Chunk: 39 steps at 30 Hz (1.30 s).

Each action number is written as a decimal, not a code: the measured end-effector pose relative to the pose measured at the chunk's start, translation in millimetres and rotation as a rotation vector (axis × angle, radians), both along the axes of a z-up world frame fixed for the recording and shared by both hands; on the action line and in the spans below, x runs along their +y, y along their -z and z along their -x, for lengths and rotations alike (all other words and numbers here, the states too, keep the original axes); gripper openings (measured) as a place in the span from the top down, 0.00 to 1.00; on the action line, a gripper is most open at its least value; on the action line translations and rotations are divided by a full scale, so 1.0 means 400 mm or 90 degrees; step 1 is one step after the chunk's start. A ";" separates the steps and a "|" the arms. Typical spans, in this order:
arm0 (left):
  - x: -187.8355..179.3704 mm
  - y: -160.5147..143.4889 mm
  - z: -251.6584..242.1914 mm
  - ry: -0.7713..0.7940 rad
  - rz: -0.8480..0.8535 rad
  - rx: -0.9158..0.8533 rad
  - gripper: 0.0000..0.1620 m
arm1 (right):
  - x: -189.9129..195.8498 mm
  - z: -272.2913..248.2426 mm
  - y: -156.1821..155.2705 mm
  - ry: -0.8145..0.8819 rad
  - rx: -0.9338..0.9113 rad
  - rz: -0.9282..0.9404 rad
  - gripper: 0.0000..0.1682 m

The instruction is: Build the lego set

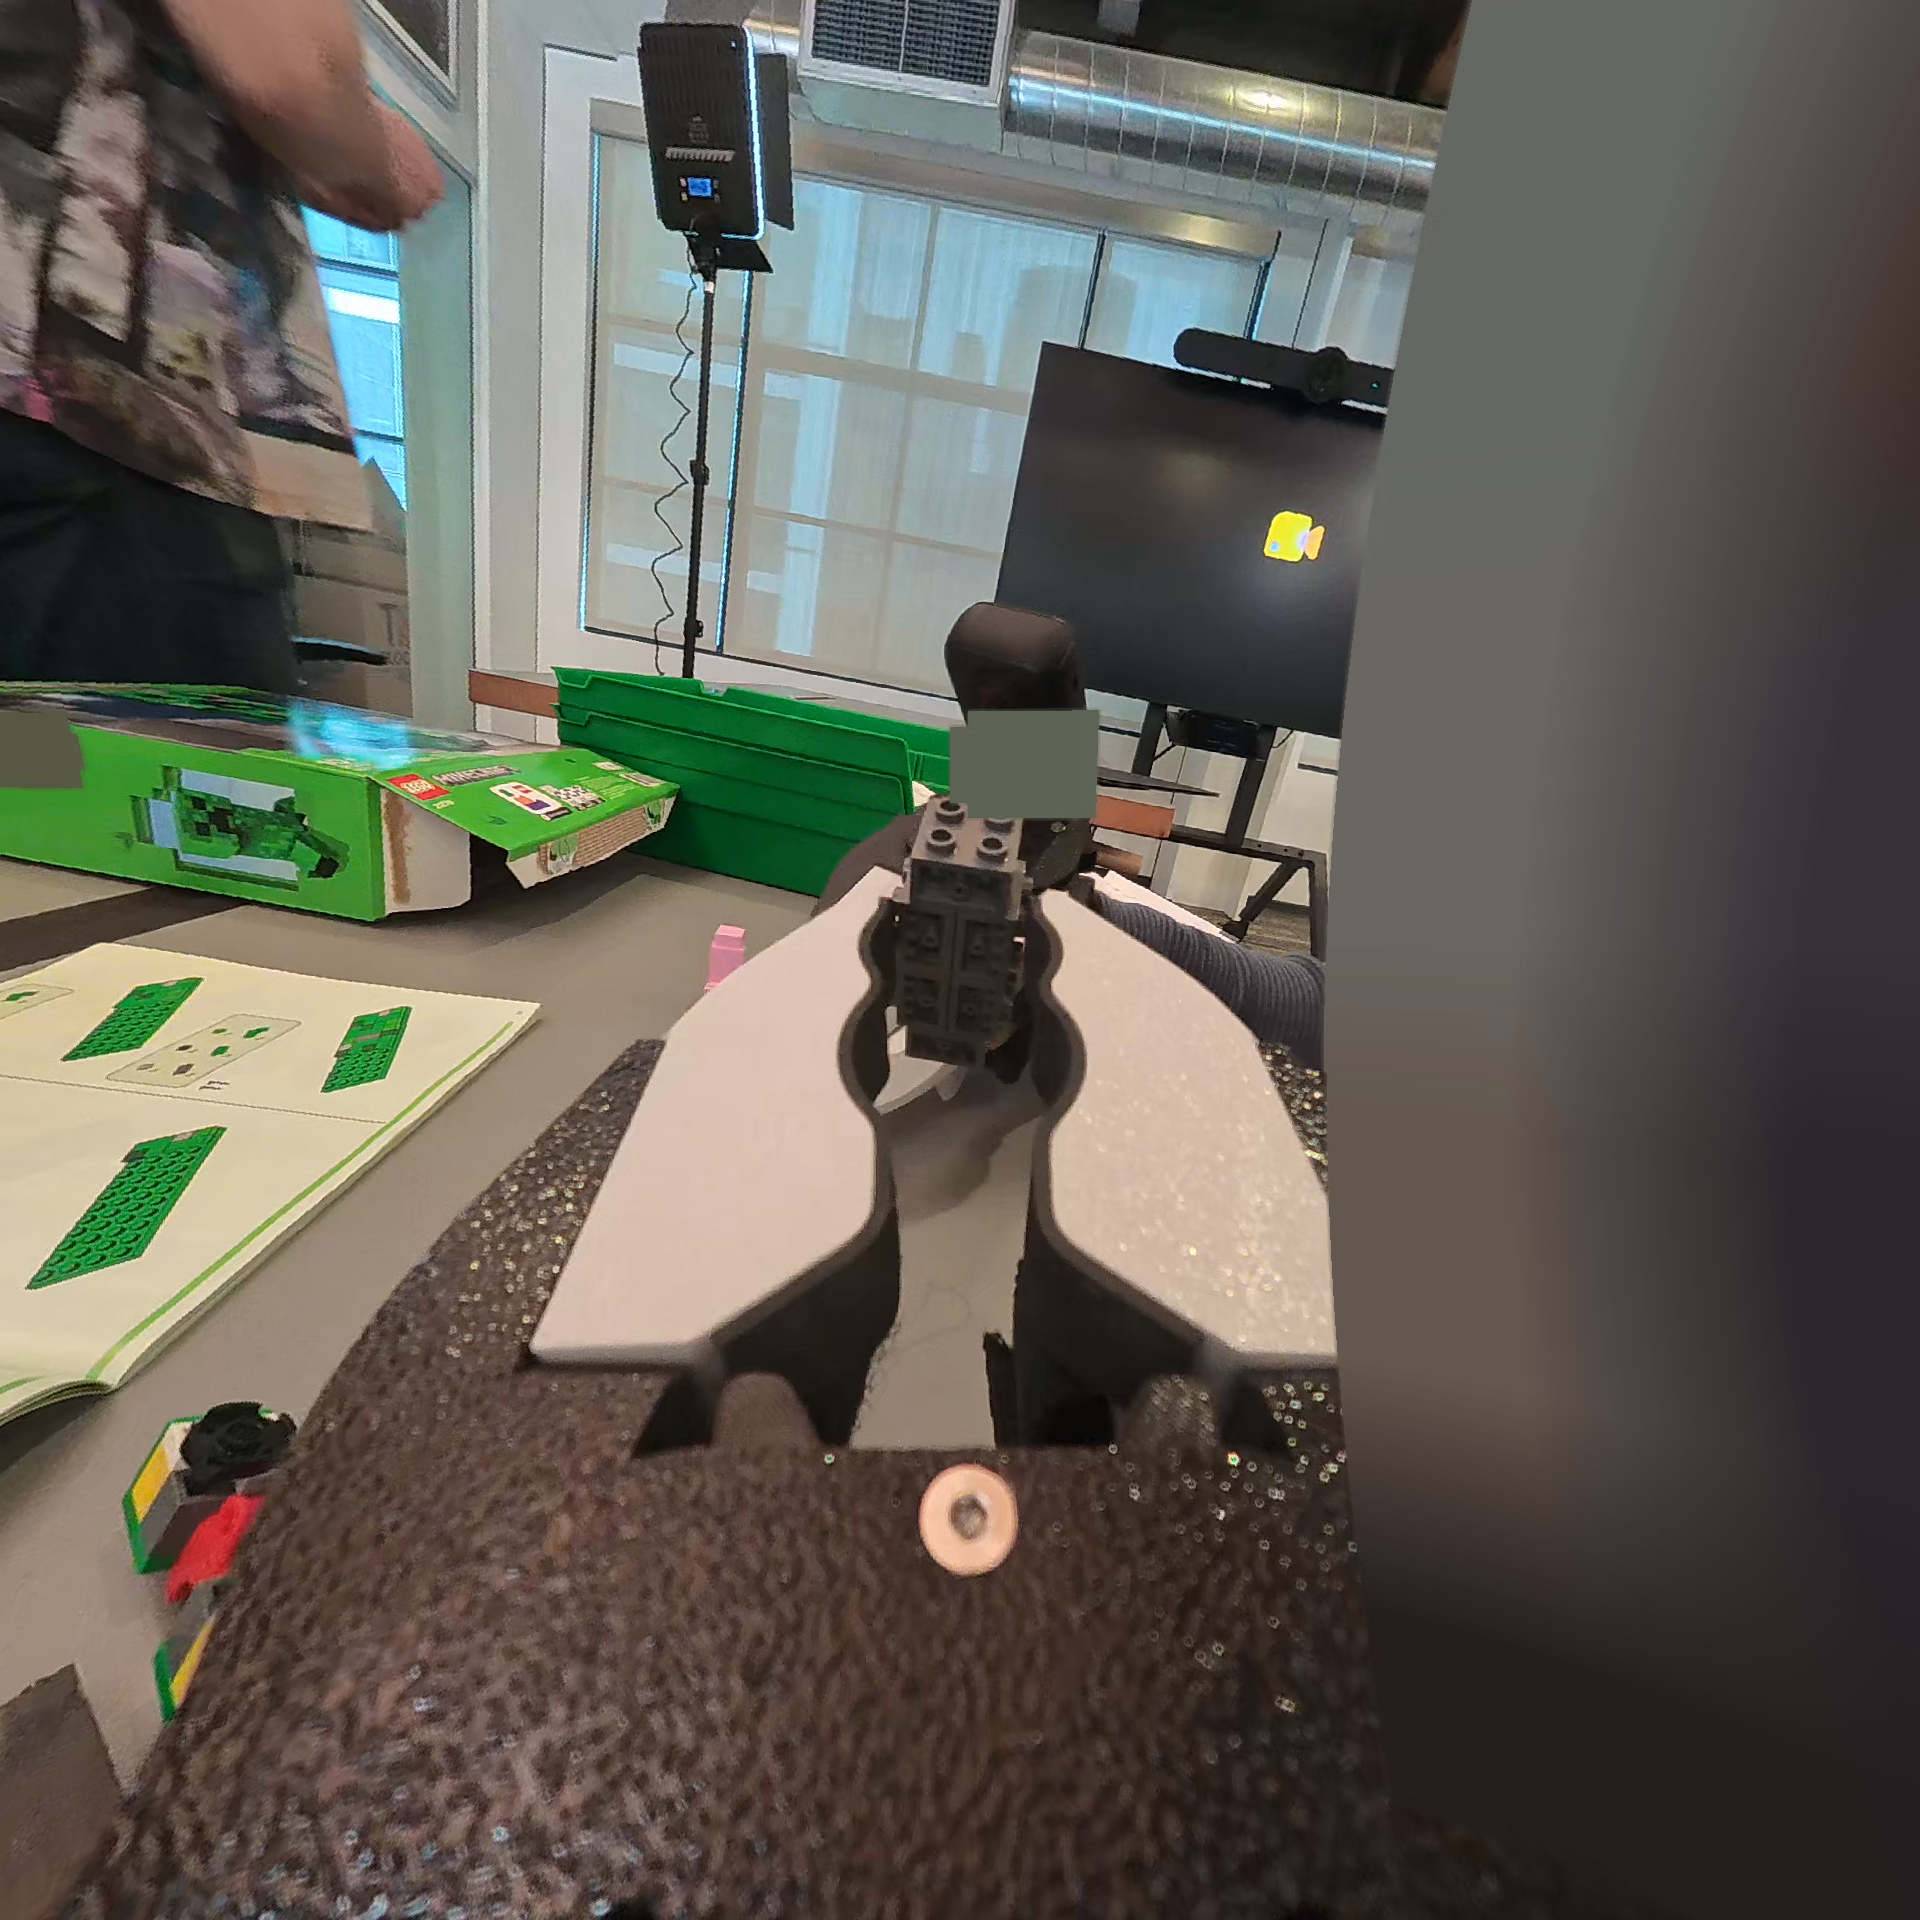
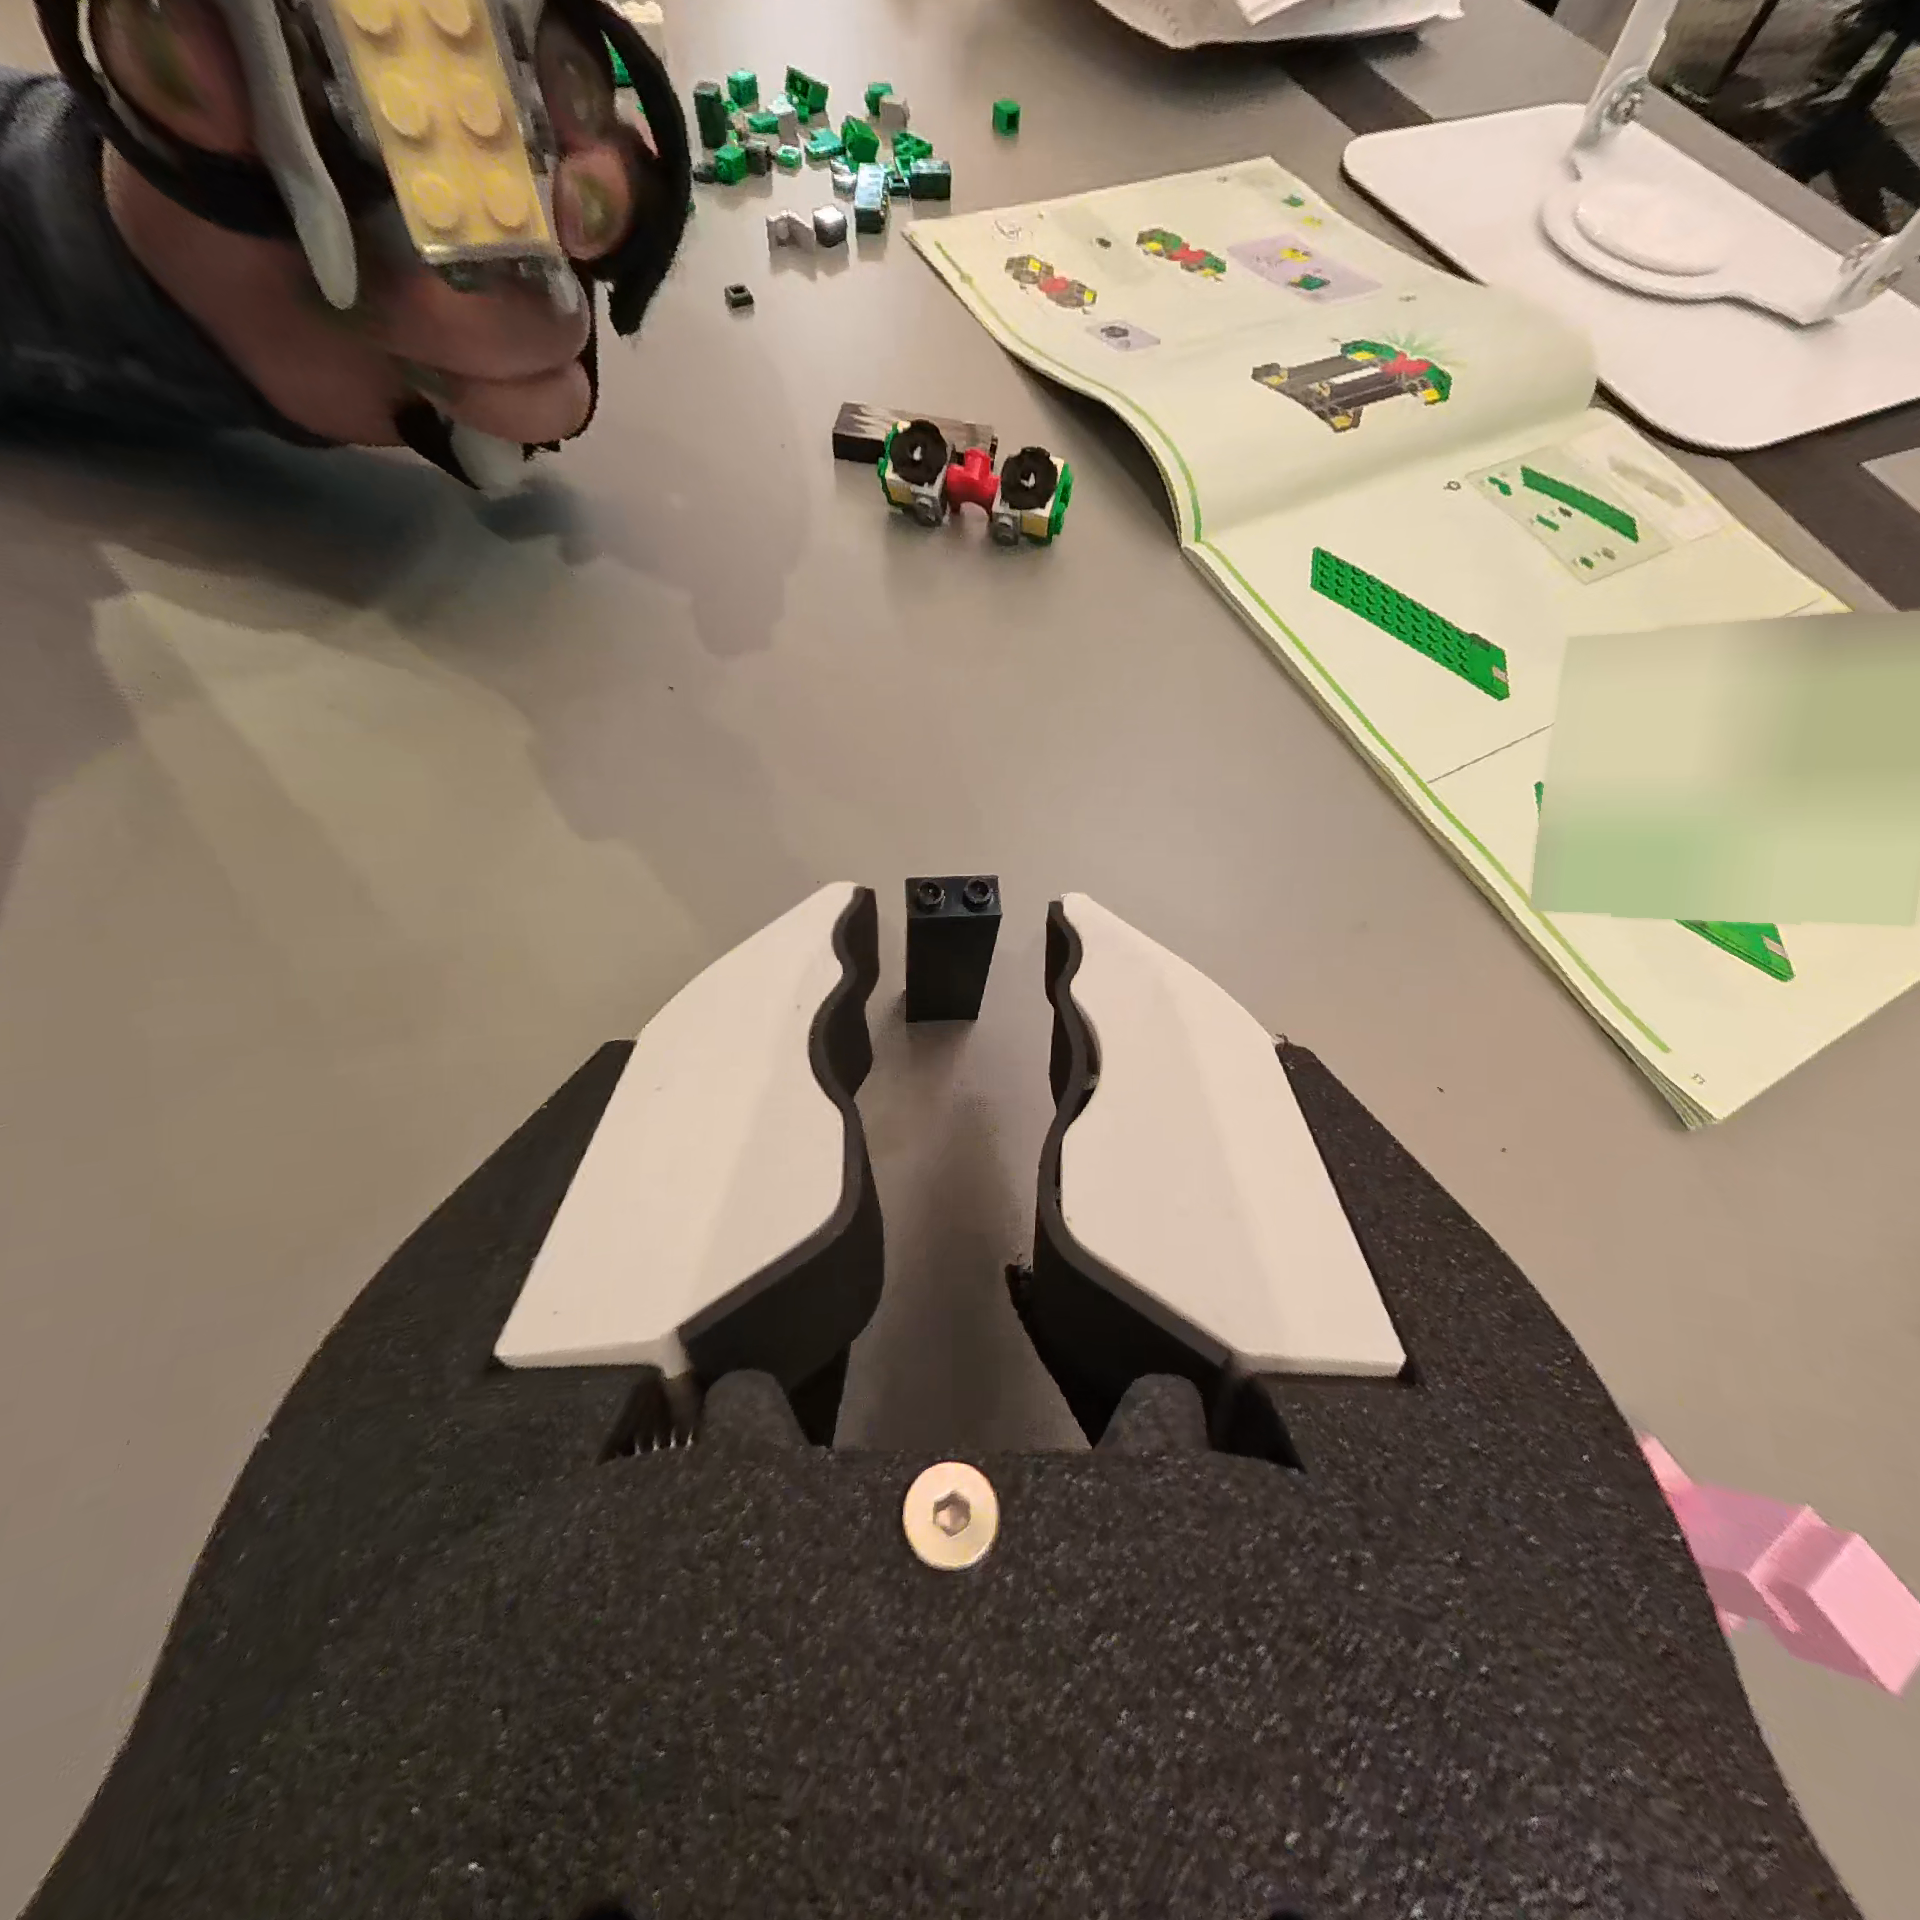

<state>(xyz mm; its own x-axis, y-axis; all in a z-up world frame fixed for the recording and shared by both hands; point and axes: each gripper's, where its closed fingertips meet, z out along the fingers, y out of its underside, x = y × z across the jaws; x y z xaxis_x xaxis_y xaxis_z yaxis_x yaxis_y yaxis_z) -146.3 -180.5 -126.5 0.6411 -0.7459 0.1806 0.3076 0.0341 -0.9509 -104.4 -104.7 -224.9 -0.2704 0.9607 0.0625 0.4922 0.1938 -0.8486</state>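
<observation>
My left gripper (image 1: 956, 956) is shut on a dark grey brick stack (image 1: 958, 935) and holds it up above the table. In the right wrist view that gripper (image 2: 457, 208) shows at the top left, held by a hand, with the stack's yellow underside (image 2: 457, 125) facing the camera. My right gripper (image 2: 951, 914) is open low over the table, with a small black two-stud brick (image 2: 951, 951) standing upright between its fingertips, untouched. A partly built assembly with black round parts and a red piece (image 2: 971, 478) lies in the middle of the table and also shows in the left wrist view (image 1: 203, 1496).
An open instruction booklet (image 2: 1403, 582) lies at the right, also in the left wrist view (image 1: 208, 1122). Several loose green and grey bricks (image 2: 831, 145) lie at the back. A pink piece (image 2: 1797, 1579) sits near right. A white stand base (image 2: 1662, 260), green box (image 1: 260, 800), green bins (image 1: 748, 758). My hands' fingertips stand some 12 cm from each other.
</observation>
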 end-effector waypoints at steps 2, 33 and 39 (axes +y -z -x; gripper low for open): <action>0.002 0.004 -0.001 0.000 0.003 0.001 0.86 | -0.002 0.004 0.003 0.002 -0.002 0.010 0.82; -0.075 -0.152 0.031 0.068 -0.096 -0.227 0.86 | -0.212 0.061 -0.478 -0.046 0.541 0.272 0.90; -0.073 -0.141 0.017 0.085 -0.088 -0.221 0.86 | -0.221 0.056 -0.479 -0.056 0.538 0.268 0.90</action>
<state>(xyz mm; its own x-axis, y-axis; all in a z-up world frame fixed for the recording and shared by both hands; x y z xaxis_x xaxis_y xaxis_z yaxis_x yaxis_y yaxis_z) -153.1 -209.6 -70.0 0.4547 -0.8514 0.2616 0.6200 0.0918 -0.7792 -126.7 -193.1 -33.3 -0.3660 0.9275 -0.0764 -0.3196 -0.2023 -0.9257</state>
